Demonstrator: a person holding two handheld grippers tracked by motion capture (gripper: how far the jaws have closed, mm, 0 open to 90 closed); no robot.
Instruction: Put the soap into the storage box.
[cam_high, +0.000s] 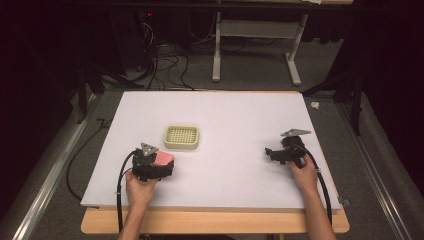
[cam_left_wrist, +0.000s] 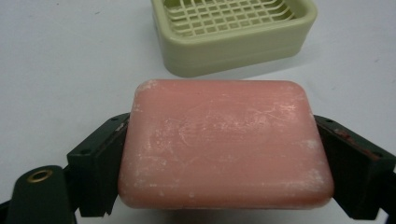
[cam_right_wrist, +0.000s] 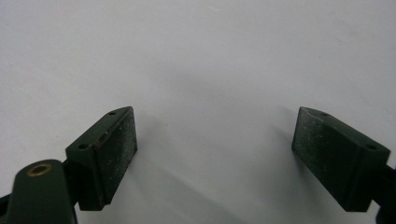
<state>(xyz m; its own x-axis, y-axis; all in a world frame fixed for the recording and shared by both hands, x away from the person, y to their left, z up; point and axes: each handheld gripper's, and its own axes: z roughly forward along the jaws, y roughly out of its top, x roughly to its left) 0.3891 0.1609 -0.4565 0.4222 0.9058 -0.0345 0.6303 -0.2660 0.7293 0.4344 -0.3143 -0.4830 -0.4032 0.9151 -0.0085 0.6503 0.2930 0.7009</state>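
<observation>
A pink bar of soap (cam_left_wrist: 224, 144) sits between the two black jaws of my left gripper (cam_left_wrist: 224, 154), which is shut on its short sides. From above, the soap (cam_high: 163, 158) pokes out of the left gripper (cam_high: 162, 162) at the white board's front left. Just beyond it stands a pale green soap dish (cam_high: 182, 137) with a grid floor (cam_left_wrist: 229, 16), nothing in it. My right gripper (cam_high: 270, 154) rests at the front right, its jaws wide apart over bare white board (cam_right_wrist: 215, 140) with nothing between them.
The white board (cam_high: 235, 120) covers a wooden table (cam_high: 215, 222) whose edge runs along the front. Beyond the table lie grey carpet, black cables (cam_high: 165, 65) and a white desk frame (cam_high: 255, 40). A small white scrap (cam_high: 315, 105) lies off the board's right corner.
</observation>
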